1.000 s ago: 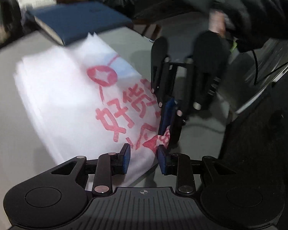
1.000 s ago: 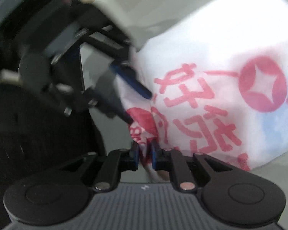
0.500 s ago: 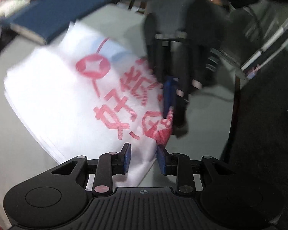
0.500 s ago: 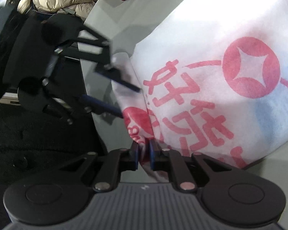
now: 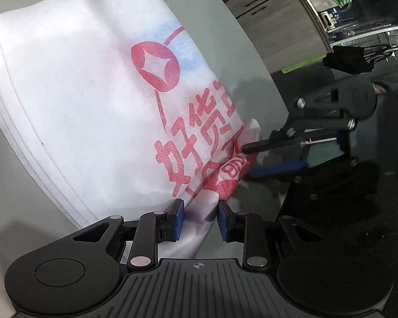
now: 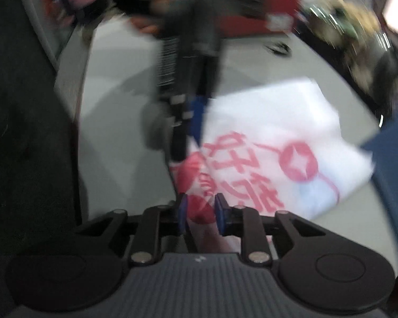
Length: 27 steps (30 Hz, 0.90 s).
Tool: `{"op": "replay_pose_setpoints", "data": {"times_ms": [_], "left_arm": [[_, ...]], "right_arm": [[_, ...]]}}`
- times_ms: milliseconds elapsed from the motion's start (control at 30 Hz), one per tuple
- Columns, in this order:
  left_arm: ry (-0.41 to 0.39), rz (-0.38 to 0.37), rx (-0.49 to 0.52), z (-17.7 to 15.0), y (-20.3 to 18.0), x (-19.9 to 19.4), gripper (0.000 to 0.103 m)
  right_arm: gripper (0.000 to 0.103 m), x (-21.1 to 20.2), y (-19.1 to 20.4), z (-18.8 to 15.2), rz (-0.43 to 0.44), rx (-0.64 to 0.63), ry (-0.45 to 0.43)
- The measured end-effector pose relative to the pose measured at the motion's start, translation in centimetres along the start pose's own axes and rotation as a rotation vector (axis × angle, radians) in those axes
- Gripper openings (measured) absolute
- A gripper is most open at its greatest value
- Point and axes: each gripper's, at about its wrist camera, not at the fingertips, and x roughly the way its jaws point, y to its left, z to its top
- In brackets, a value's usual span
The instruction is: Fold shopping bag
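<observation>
The left gripper (image 5: 198, 221) is sitting low at the near edge of the bag (image 5: 87, 98), its blue pads (image 5: 178, 220) spread apart with a fold of the white cloth running loosely between them; the pads are not pressing on it. The right gripper (image 5: 248, 159) is reaching in from the right side in the left wrist view, its two thin fingers parted a little around the bag's red-printed corner. In its own view the right gripper (image 6: 198, 216) is showing a clear gap between its pads, with the red part of the cloth lying in that gap; the view is badly blurred, so I cannot tell whether the pads are touching the cloth.

The bag is lying on the grey table (image 5: 225, 31), white with red characters and a red round mark with a pale diamond inside, plus a faint blue patch beside it. Its layered edges are showing as stacked lines along the left side. The corner nearest both grippers is bunching up and lifting off the table. A dark blue book (image 6: 395, 164) is lying at the bag's far end.
</observation>
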Motion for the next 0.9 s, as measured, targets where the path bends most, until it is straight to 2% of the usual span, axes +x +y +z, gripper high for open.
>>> {"op": "replay_pose_setpoints", "data": {"times_ms": [33,100,167,233,300,333,367,400,467,533,633,733,800,900], "left_arm": [[0.001,-0.002,-0.002,0.0,0.0,-0.1,0.030],[-0.001,-0.002,-0.005,-0.1,0.1,0.0,0.030],[-0.017,0.023,0.016,-0.5,-0.5,0.1,0.030],[-0.073,0.089,0.094,-1.0,-2.2,0.1,0.031],[-0.157,0.194,0.168,-2.4,-4.5,-0.1,0.034],[-0.203,0.266,0.219,-3.3,-5.7,-0.1,0.039],[-0.244,0.343,0.276,-4.2,-6.9,0.1,0.049],[-0.261,0.415,0.332,-4.8,-7.6,0.1,0.054],[-0.249,0.544,0.484,-6.4,-9.7,1.2,0.055],[-0.211,0.640,0.597,-7.0,-11.2,2.6,0.055],[-0.189,0.644,0.546,-5.6,-11.0,2.4,0.054],[-0.160,0.609,0.496,-4.1,-10.6,2.5,0.042],[-0.144,0.541,0.391,-2.7,-9.5,1.6,0.040],[-0.124,0.333,0.100,0.9,-5.6,-0.4,0.040]], "right_arm": [[0.016,0.5,0.6,-0.2,-0.035,-0.045,0.008],[0.014,1.6,0.7,0.1,-0.036,-0.052,0.015],[0.013,2.5,-0.5,0.4,-0.006,-0.009,0.029],[0.013,2.6,-2.0,0.5,0.057,0.068,0.041],[0.013,2.6,-3.2,0.7,0.111,0.120,0.060],[0.013,2.6,-3.5,0.7,0.130,0.132,0.067],[0.013,2.7,-3.9,0.7,0.145,0.148,0.072],[0.013,2.9,-4.2,0.6,0.159,0.165,0.075],[0.014,3.1,-4.7,0.4,0.181,0.187,0.079],[0.014,3.1,-4.8,0.3,0.191,0.187,0.081],[0.015,3.0,-4.4,0.3,0.186,0.164,0.088],[0.015,2.9,-4.3,0.0,0.187,0.172,0.087],[0.015,2.7,-4.2,-0.3,0.191,0.188,0.085],[0.014,3.3,-5.0,-0.2,0.212,0.238,0.086]]}}
